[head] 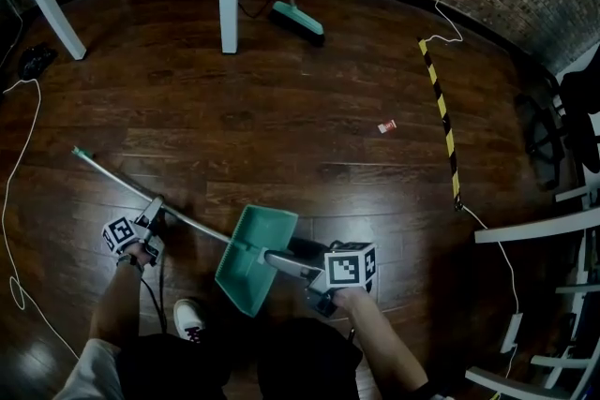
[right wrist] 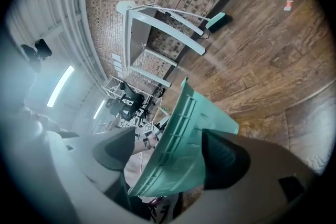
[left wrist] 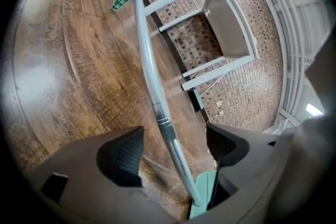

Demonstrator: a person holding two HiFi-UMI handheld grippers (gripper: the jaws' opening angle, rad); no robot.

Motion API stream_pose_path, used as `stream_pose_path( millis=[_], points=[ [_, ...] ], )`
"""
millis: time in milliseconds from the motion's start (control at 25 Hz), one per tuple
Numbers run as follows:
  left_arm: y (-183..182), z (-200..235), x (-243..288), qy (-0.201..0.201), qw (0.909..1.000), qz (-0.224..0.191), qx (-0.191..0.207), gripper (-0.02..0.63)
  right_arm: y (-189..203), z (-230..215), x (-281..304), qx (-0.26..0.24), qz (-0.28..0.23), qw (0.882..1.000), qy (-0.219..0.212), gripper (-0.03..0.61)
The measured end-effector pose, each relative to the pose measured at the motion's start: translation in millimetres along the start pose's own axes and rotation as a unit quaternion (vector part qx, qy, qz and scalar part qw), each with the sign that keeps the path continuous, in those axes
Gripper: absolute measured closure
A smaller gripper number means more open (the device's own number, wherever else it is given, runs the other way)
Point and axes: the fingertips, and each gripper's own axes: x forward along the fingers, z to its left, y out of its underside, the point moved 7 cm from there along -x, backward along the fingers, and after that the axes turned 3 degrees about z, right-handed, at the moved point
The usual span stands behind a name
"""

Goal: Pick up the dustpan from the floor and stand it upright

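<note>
The green dustpan [head: 255, 258] is seen lying on the wooden floor [head: 281, 108], its long metal handle [left wrist: 149, 71] stretched out to the left. The handle is straddled by the left claw [left wrist: 173, 140], spread and not gripping; the pan's edge is flanked by the right claw [right wrist: 169, 150], likewise released.

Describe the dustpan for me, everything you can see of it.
The dustpan has a teal plastic scoop, ribbed on its back, and a long silvery handle with a green tip. It lies on the wood floor, handle pointing left. The open left gripper straddles the handle; the open right gripper straddles the scoop's edge.
</note>
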Motion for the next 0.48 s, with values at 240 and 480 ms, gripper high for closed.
stream_pose_path(
  millis=[240, 480],
  points=[
    [-3.5, 2.7, 1.5, -0.003, 0.9999, -0.011, -0.012, 0.246, 1.9, 0.4, 3.0, 0.011, -0.008, 1.0, -0.017, 0.193],
    [2.1, 6.4, 7.3, -0.015, 0.9991, 0.022, -0.033, 0.498, 2.8, -11.0, -3.0, 0.044, -0.021, 0.999, 0.002, 0.37]
  ],
)
